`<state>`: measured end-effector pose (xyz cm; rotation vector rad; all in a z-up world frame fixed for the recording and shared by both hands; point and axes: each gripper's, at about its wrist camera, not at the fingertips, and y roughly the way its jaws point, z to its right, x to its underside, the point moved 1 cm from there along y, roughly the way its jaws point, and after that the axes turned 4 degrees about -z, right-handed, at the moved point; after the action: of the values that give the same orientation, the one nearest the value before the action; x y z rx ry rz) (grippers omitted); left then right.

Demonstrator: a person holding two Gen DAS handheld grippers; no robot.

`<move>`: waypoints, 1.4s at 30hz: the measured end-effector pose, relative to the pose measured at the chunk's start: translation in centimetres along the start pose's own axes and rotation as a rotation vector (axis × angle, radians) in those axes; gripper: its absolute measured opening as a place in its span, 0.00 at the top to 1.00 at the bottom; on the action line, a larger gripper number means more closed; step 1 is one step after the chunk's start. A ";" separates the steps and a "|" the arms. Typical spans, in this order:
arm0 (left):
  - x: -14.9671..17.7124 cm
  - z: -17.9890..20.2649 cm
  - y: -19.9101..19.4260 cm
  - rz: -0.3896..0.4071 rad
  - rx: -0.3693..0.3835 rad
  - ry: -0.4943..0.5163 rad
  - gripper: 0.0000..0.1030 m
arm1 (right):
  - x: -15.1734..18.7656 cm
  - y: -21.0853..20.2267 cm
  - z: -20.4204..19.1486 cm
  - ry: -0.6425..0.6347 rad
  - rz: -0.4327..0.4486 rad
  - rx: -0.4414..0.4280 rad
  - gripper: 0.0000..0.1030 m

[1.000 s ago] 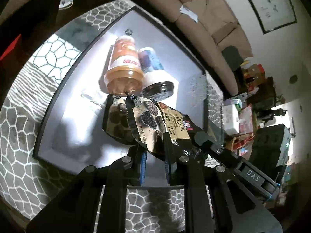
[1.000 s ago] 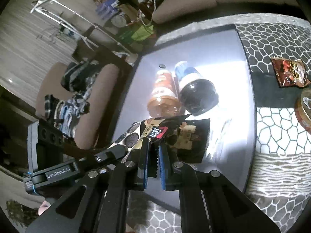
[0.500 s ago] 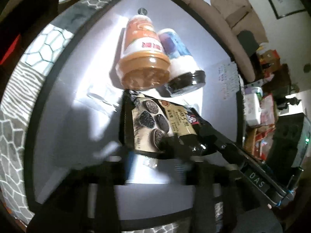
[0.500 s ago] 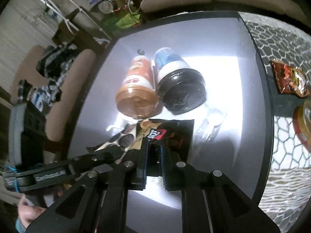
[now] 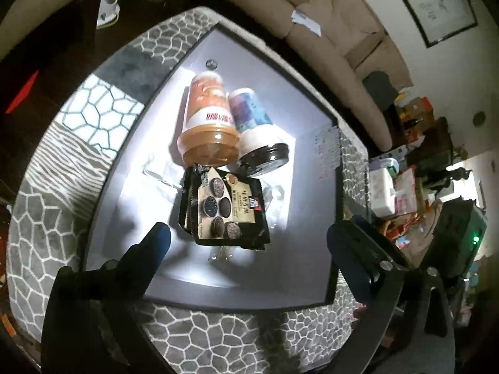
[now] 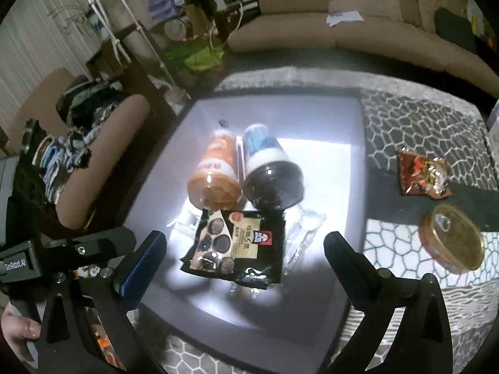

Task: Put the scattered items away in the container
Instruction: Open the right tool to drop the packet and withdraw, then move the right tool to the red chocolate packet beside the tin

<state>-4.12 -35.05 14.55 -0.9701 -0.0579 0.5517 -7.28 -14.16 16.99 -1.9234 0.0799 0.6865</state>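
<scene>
Both wide open, holding nothing: left gripper (image 5: 248, 233), right gripper (image 6: 244, 240). Snack packs (image 6: 235, 249) flat in container (image 6: 349, 162) (jars (image 6: 215, 171) at 12 o'clock).

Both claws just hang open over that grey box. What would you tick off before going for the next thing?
1. Left gripper open, holding nothing: ok.
2. Right gripper open, holding nothing: ok.
3. Black cookie packet lies inside the grey container: ok.
4. Red snack bag in the container: not ok, it lies on the patterned mat.
5. Round tin in the container: not ok, also outside.
6. Room beside the two jars: cannot tell.
</scene>
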 end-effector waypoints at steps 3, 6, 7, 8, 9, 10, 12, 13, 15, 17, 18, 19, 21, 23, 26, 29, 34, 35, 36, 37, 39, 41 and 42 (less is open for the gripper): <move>0.3 0.8 -1.7 0.026 0.001 0.004 0.01 | -0.1 -1.8 -0.3 -0.003 0.025 -0.001 0.00; 0.8 1.8 -3.3 0.052 -0.019 0.018 0.00 | 0.0 -3.9 -0.4 -0.008 0.050 0.011 0.00; 1.1 2.3 -3.9 0.070 -0.052 0.031 0.00 | 0.2 -4.5 -0.3 -0.009 0.060 0.019 0.00; 1.4 2.6 -4.3 0.091 -0.080 0.045 0.00 | 0.4 -5.3 -0.2 -0.010 0.071 0.036 0.00; 1.7 3.2 -4.9 0.116 -0.108 0.063 0.00 | 0.5 -6.0 0.0 -0.013 0.075 0.067 0.00; 2.0 3.7 -5.5 0.135 -0.130 0.080 0.00 | 0.7 -6.7 0.1 -0.020 0.083 0.087 0.00; 2.7 4.7 -6.2 0.154 -0.162 0.102 0.00 | 1.1 -8.0 0.5 -0.024 0.104 0.092 0.00; 3.0 5.1 -6.5 0.159 -0.167 0.110 0.00 | 1.3 -8.6 0.7 -0.022 0.111 0.093 0.00; 3.8 6.2 -6.9 0.170 -0.183 0.129 0.00 | 1.9 -9.8 1.4 -0.011 0.126 0.093 0.00; 4.6 7.3 -7.0 0.172 -0.207 0.148 0.00 | 2.5 -10.9 2.1 -0.002 0.135 0.092 0.00; 5.0 7.8 -6.9 0.171 -0.212 0.158 0.00 | 2.8 -11.4 2.6 0.003 0.138 0.091 0.00; 5.3 8.2 -6.9 0.171 -0.219 0.166 0.00 | 3.1 -11.8 2.9 0.008 0.143 0.091 0.00; 6.1 9.1 -6.4 0.167 -0.239 0.182 0.00 | 3.7 -12.7 3.9 0.020 0.153 0.091 0.00; 6.8 10.1 -5.7 0.158 -0.245 0.197 0.00 | 4.3 -13.4 4.9 0.030 0.160 0.093 0.00; 7.7 11.2 -4.4 0.143 -0.266 0.216 0.00 | 4.9 -14.2 6.8 0.049 0.164 0.095 0.00; 8.5 12.3 -2.5 0.121 -0.231 0.228 0.00 | 5.4 -14.6 9.2 0.065 0.157 0.078 0.00; 9.3 14.6 1.4 0.057 -0.179 0.259 0.00 | 5.6 -15.0 15.2 0.149 0.153 0.071 0.00; 9.3 15.2 2.1 0.049 -0.168 0.269 0.00 | 5.6 -15.2 16.8 0.181 0.155 0.061 0.00; 9.2 16.0 2.8 0.045 -0.160 0.283 0.00 | 5.6 -15.3 18.6 0.217 0.157 0.048 0.00; 9.1 16.9 3.5 0.039 -0.147 0.305 0.00 | 5.6 -15.4 20.1 0.245 0.156 0.038 0.00; 9.0 18.6 5.0 0.022 -0.118 0.357 0.00 | 5.5 -15.2 23.2 0.295 0.144 0.025 0.00; 9.0 20.6 7.0 -0.004 -0.111 0.413 0.00 | 5.3 -15.0 25.9 0.327 0.139 0.023 0.00; 8.8 21.5 8.1 -0.026 -0.096 0.422 0.00 | 5.2 -15.0 26.9 0.339 0.140 0.015 0.00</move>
<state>-6.07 -10.93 18.77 -1.1612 0.2818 0.3136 -9.07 16.94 18.84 -2.0168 0.4328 0.4426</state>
